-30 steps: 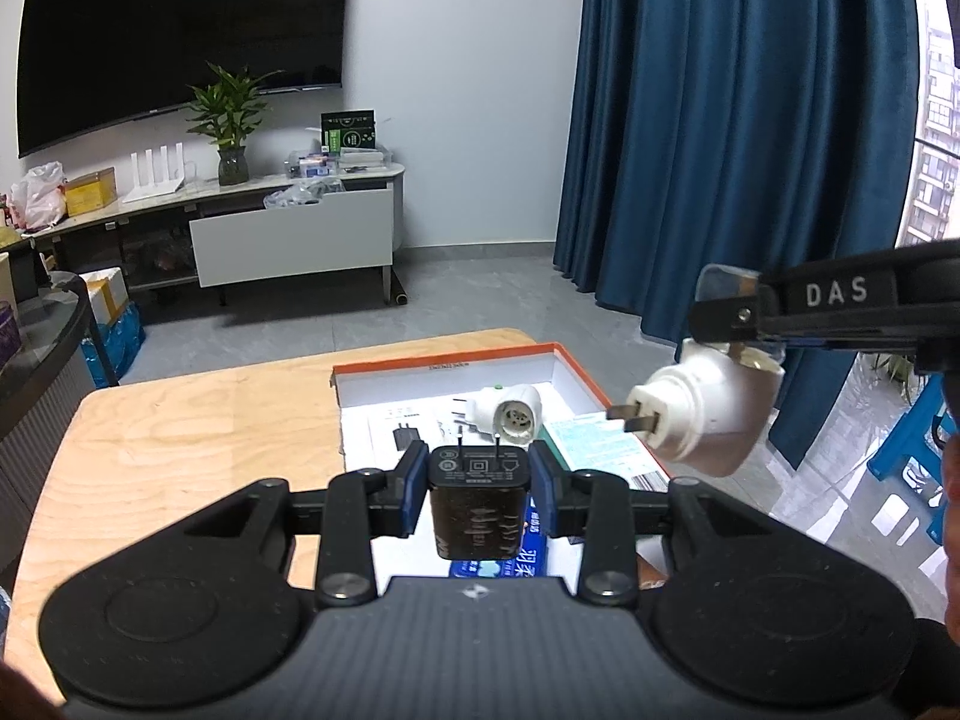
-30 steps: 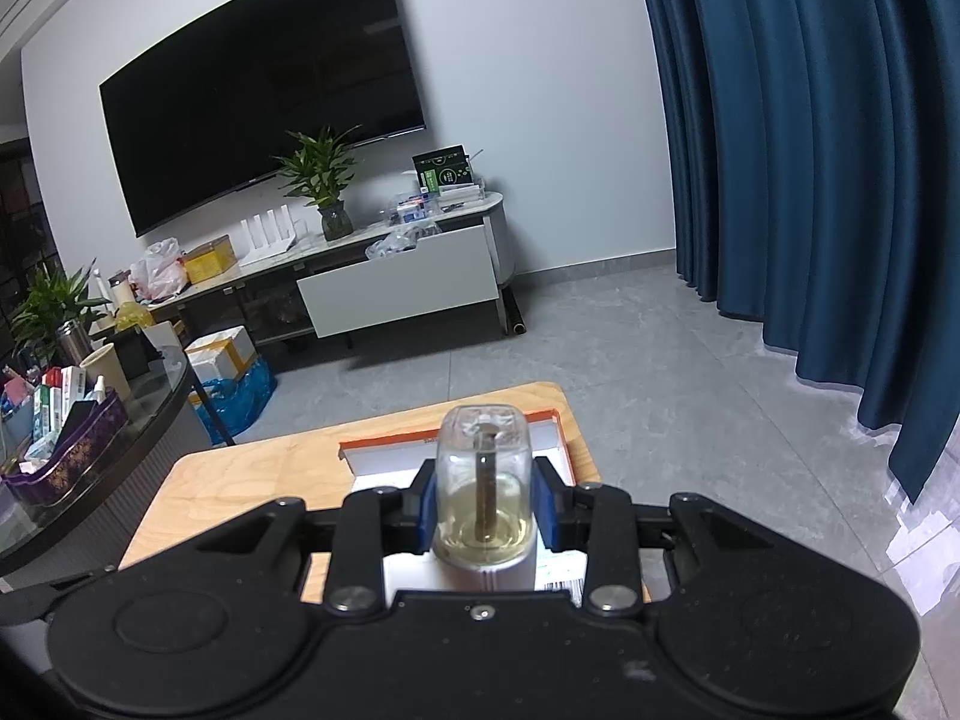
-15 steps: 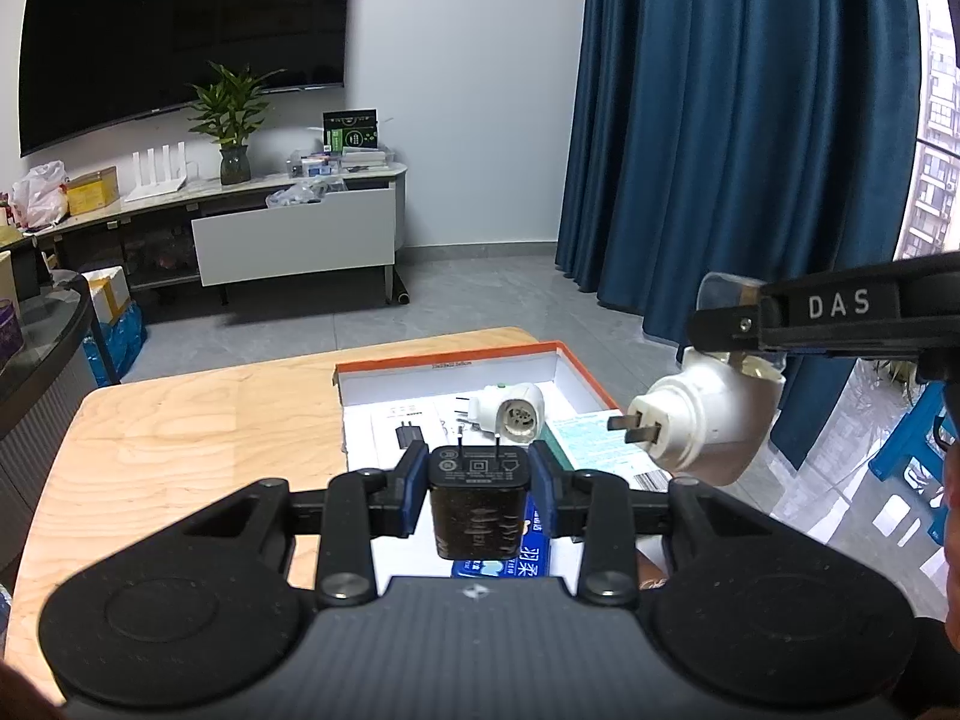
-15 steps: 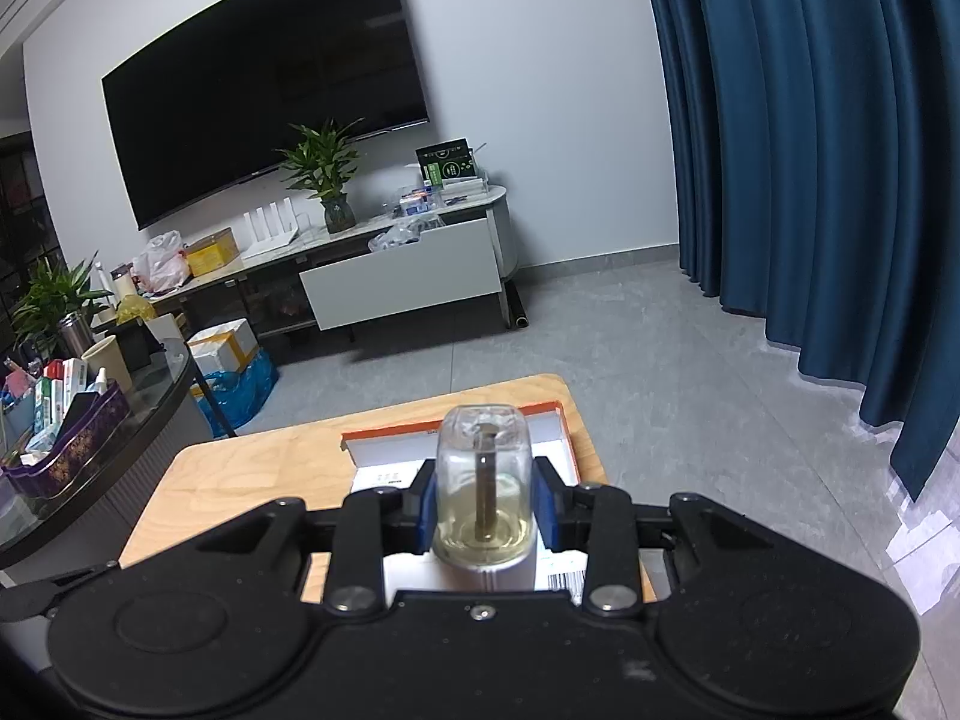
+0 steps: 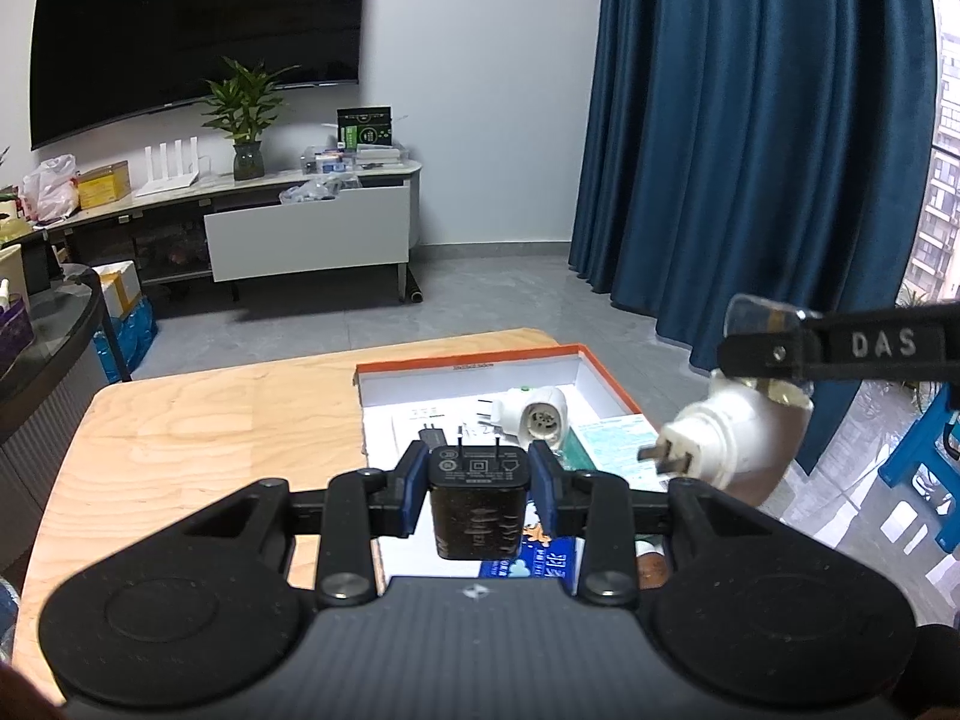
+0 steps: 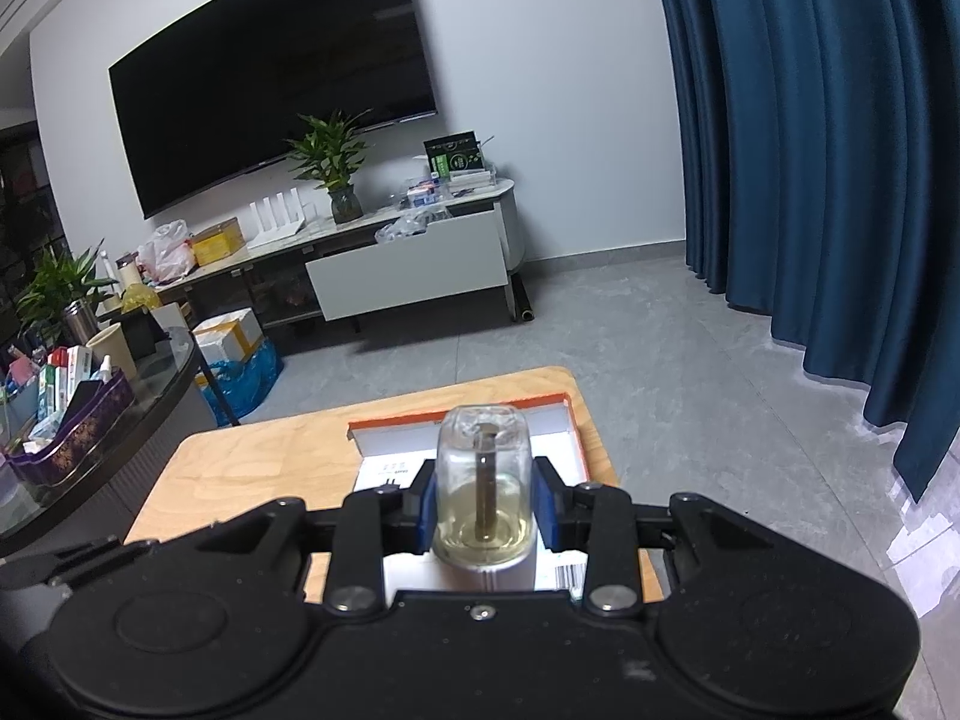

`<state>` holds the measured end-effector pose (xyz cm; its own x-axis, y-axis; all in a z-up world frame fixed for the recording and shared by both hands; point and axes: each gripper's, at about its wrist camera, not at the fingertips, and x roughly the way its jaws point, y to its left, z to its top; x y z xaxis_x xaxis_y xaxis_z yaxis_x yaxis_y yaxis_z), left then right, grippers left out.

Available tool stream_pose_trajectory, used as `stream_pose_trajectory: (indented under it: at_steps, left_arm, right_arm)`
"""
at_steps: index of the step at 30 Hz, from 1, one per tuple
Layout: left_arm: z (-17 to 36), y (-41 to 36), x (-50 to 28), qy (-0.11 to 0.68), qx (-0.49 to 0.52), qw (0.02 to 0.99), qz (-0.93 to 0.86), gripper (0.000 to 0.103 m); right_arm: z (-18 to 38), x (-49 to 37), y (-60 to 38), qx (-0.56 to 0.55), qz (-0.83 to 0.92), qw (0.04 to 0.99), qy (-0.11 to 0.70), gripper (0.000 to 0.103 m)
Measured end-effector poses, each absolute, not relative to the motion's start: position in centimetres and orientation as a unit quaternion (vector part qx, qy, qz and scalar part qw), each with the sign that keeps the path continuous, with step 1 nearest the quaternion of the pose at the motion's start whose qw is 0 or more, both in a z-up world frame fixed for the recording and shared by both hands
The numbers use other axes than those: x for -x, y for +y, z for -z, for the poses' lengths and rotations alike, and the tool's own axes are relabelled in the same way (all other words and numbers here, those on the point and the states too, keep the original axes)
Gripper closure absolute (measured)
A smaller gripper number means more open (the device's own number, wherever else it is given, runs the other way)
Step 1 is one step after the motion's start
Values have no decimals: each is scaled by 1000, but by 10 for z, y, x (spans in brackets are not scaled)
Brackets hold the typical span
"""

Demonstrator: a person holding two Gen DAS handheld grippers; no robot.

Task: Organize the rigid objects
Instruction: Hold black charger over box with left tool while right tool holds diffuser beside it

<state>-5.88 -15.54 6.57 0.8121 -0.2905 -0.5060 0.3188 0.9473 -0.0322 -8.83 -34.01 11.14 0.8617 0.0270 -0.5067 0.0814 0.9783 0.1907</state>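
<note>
The left tool (image 5: 478, 495) is clamped on a black charger block (image 5: 478, 501), prongs pointing away from the camera, and holds it above the near edge of an orange-rimmed box (image 5: 606, 378) that lies open on the wooden table (image 5: 198, 420). The right tool (image 6: 483, 501) is clamped on a white plug-in vaporiser with a clear liquid bottle (image 6: 483, 492); seen from the left wrist, that vaporiser (image 5: 729, 441) hangs to the right of the left tool, beyond the box's right rim, its two flat pins facing back toward the box.

Ahead of the left tool, inside the box, lie a white plug adapter (image 5: 534, 417), a smaller black plug (image 5: 433, 437) and printed leaflets (image 5: 612, 441).

The step in hand appears to be setting both held items into the box. To do it well, each tool should probably descend one at a time, so the two loads do not collide over the narrow opening. The charger would sit best on the bare paper just ahead of the left tool, short of the white adapter, laid on a flat side. The vaporiser must first come left over the rim, then go down gently, since its bottle holds liquid and looks fragile. Each tool should let go only once its item rests on the bottom.
</note>
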Motion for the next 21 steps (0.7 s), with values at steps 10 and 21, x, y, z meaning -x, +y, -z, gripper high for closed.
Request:
stream_pose_trajectory:
  at_steps: [10, 21]
  left_arm:
    - [-69, -150, 56, 263, -19, 953, 152, 66]
    - [-70, -148, 56, 261, -17, 953, 152, 66]
  right_arm:
    - [-104, 93, -333, -104, 0, 954, 280, 64]
    - [-104, 93, -327, -95, -14, 951, 295, 64]
